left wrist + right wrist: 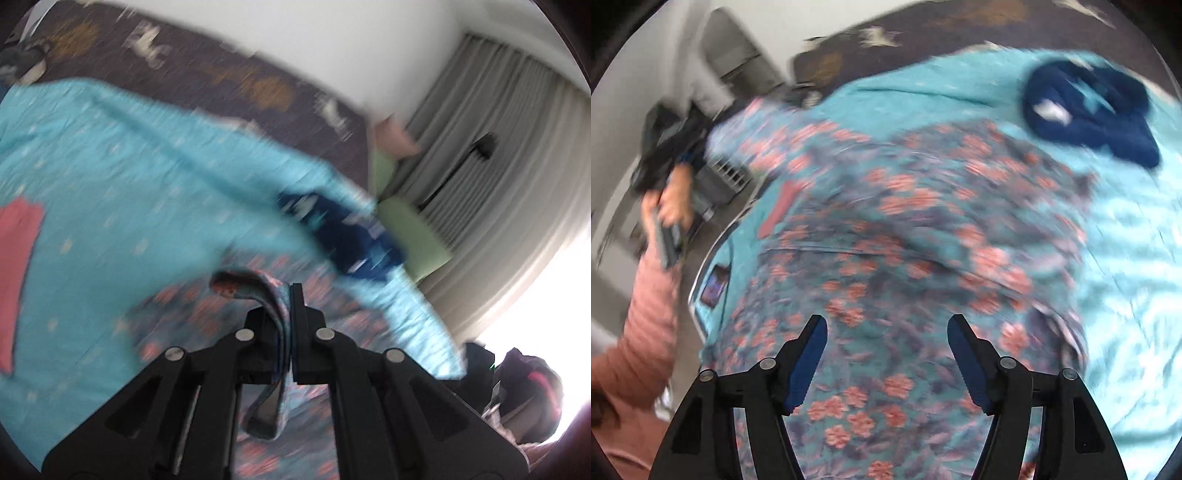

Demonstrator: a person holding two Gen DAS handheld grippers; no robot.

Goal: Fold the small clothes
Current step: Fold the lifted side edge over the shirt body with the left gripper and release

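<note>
The floral garment (908, 229) is lying spread over the turquoise bed sheet (1126, 258), taking up most of the right wrist view. One edge or strap of it is rising off the sheet and passing between the jaws of the left gripper (290, 295), which are pressing together on it with no gap showing; a loop of the same cloth is hanging down behind the jaws. The right gripper (888, 325) is hovering over the garment with its jaws standing wide and nothing between them; the cloth is lying below and ahead of them, and contact cannot be confirmed. Both views are blurring heavily, so fine detail of hems and seams is not readable. Risk, as a judgement: the left grip is sitting on a narrow band only, so a pull could be slipping the cloth free or dragging the garment into a bunch instead of a clean fold; the right jaws could also be catching the sheet along with the garment. A navy garment (1089, 110) is lying near the far side of the floral one, a pink item (18, 277) well apart on the sheet, and grey curtains (498, 147) are hanging beyond the bed.
</note>
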